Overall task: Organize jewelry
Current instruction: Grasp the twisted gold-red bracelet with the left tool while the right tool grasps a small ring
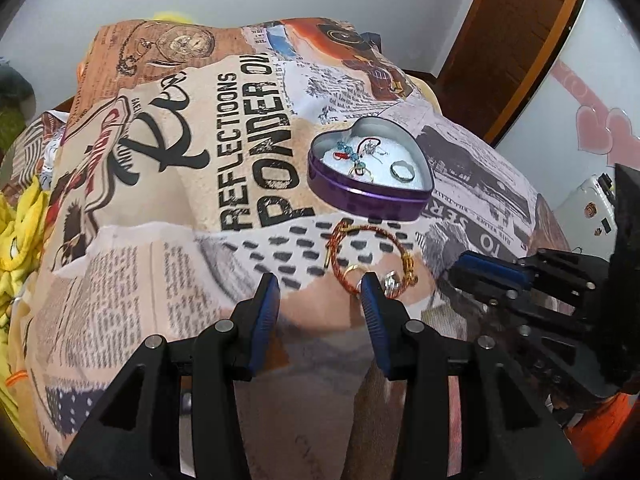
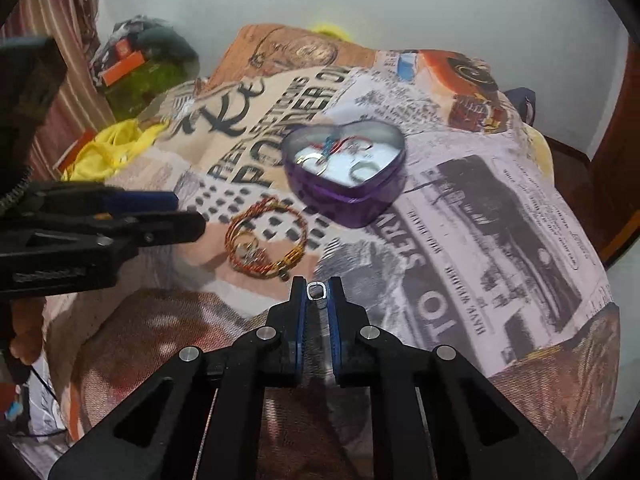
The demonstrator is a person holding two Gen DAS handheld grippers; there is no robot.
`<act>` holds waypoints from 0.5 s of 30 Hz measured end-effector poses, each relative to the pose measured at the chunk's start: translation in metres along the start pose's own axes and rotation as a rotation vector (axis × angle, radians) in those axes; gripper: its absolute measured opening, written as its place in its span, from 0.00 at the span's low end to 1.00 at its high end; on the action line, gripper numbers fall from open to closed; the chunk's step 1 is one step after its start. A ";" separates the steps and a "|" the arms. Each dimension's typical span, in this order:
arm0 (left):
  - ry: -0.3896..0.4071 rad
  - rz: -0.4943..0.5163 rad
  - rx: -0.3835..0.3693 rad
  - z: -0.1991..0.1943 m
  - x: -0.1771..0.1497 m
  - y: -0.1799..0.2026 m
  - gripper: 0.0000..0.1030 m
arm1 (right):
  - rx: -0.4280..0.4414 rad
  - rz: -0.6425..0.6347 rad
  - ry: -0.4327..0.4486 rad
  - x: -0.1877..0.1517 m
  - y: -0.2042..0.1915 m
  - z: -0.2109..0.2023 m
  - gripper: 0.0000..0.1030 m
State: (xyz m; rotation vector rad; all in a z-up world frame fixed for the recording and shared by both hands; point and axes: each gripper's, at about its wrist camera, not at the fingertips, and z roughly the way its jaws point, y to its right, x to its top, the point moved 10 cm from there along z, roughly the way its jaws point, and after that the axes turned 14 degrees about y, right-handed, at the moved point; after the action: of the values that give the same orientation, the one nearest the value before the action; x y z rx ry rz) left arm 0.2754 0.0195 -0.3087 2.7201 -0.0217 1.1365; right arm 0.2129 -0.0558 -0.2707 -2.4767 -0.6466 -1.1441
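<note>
A purple heart-shaped tin [image 1: 362, 196] [image 2: 352, 196] stands open on the printed cloth and holds rings and beaded pieces. In front of it lies a red and gold bangle [image 1: 370, 232] [image 2: 298, 246] with small rings inside its loop. My left gripper [image 1: 320, 286] is open and empty, its right fingertip beside the bangle's near edge. My right gripper [image 2: 317, 290] is shut on a small silver ring [image 2: 317, 291], held above the cloth just right of the bangle. The right gripper also shows in the left wrist view [image 1: 492, 266].
The printed cloth [image 1: 200, 200] covers a rounded surface that drops off at the sides. Yellow fabric [image 2: 108, 152] lies at the left. A wooden door frame [image 1: 520, 40] and a white phone [image 1: 588, 208] are at the right.
</note>
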 end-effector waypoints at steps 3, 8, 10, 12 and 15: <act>-0.019 0.018 -0.008 0.012 0.002 0.006 0.26 | -0.003 0.013 0.013 0.005 0.006 -0.003 0.09; -0.068 -0.004 -0.010 0.035 0.000 0.004 0.20 | 0.000 0.027 0.011 0.004 0.010 -0.002 0.09; -0.077 -0.007 -0.025 0.042 0.000 0.005 0.20 | 0.002 0.031 0.010 0.004 0.011 -0.001 0.09; -0.084 -0.005 -0.030 0.046 0.000 0.005 0.20 | 0.003 0.034 0.011 0.004 0.013 -0.001 0.09; -0.087 0.008 -0.034 0.049 0.000 0.006 0.19 | 0.003 0.041 0.016 0.005 0.014 -0.001 0.09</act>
State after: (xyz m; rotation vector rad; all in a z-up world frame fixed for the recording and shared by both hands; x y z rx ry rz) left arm 0.3093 0.0043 -0.3414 2.7402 -0.0643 1.0093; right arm 0.2230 -0.0669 -0.2679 -2.4639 -0.5902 -1.1459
